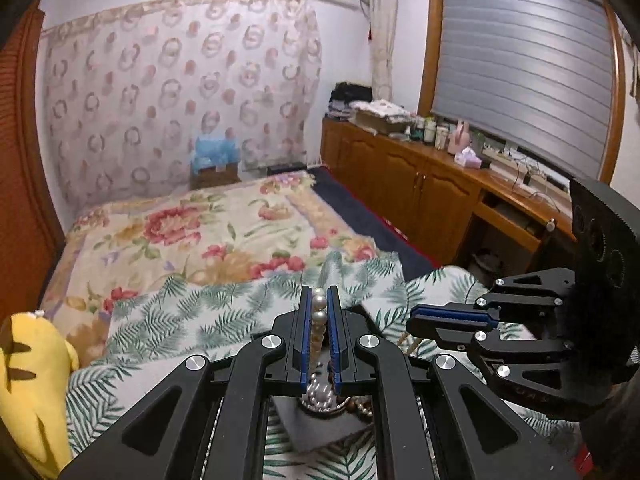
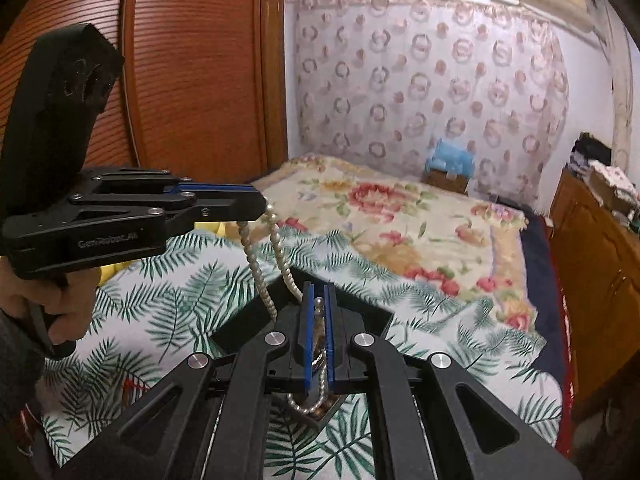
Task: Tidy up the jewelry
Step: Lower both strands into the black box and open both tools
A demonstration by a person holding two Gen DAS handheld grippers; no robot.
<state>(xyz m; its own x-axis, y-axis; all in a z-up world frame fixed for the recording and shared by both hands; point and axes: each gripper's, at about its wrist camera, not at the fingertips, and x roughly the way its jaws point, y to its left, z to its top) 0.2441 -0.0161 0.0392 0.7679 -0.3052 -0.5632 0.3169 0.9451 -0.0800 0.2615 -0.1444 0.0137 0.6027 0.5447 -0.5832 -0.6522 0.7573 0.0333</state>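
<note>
My left gripper [image 1: 319,300] is shut on a pearl necklace [image 1: 319,312], held above a grey jewelry box [image 1: 320,428] that holds more beads. In the right wrist view the left gripper [image 2: 262,202] holds the pearl necklace [image 2: 280,256] up, its two strands hanging down toward the dark box [image 2: 356,316]. My right gripper [image 2: 319,300] is shut on a pearl strand [image 2: 319,302], which loops out below the jaws over the box. The right gripper also shows in the left wrist view [image 1: 412,320], close to the right.
The box lies on a palm-leaf cloth [image 2: 168,312] on a floral bed [image 2: 400,216]. A yellow plush toy [image 1: 28,380] lies at the left. A wooden cabinet [image 1: 420,188] with bottles runs along the right, a wooden wardrobe [image 2: 192,72] at the left.
</note>
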